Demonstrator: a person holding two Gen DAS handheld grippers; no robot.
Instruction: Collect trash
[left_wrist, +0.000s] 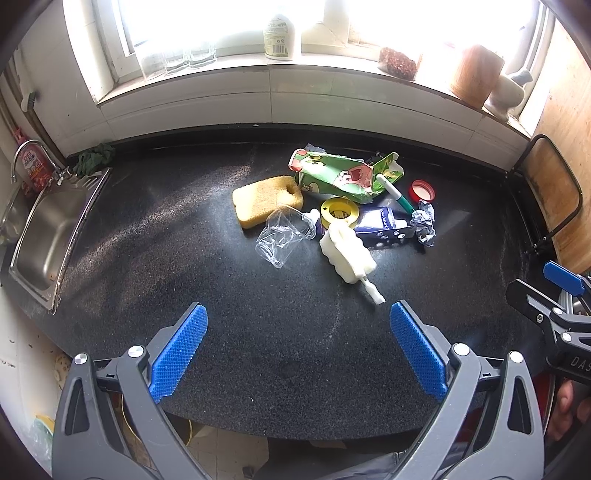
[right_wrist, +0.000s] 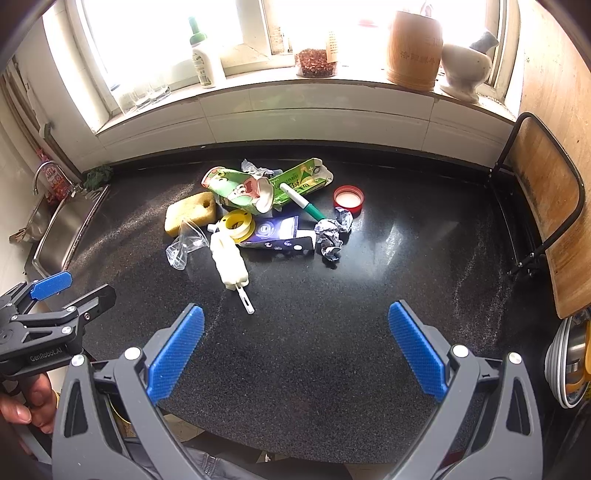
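Both grippers spread wide, trash heaped mid-worktop.

My left gripper (left_wrist: 298, 343) and right gripper (right_wrist: 295, 343) hold nothing; I'd come down on the nearest white foam brush (right_wrist: 228, 260), pinching its body rather than its thin handle.

Trash clustered mid-desk: crushed green carton (right_wrist: 258, 186) at the back, crumpled foil (right_wrist: 332, 236) right, clear plastic bag (right_wrist: 184, 245) left, white foam piece (right_wrist: 227, 262) nearest, flattened blue-white box (right_wrist: 279, 234) between.
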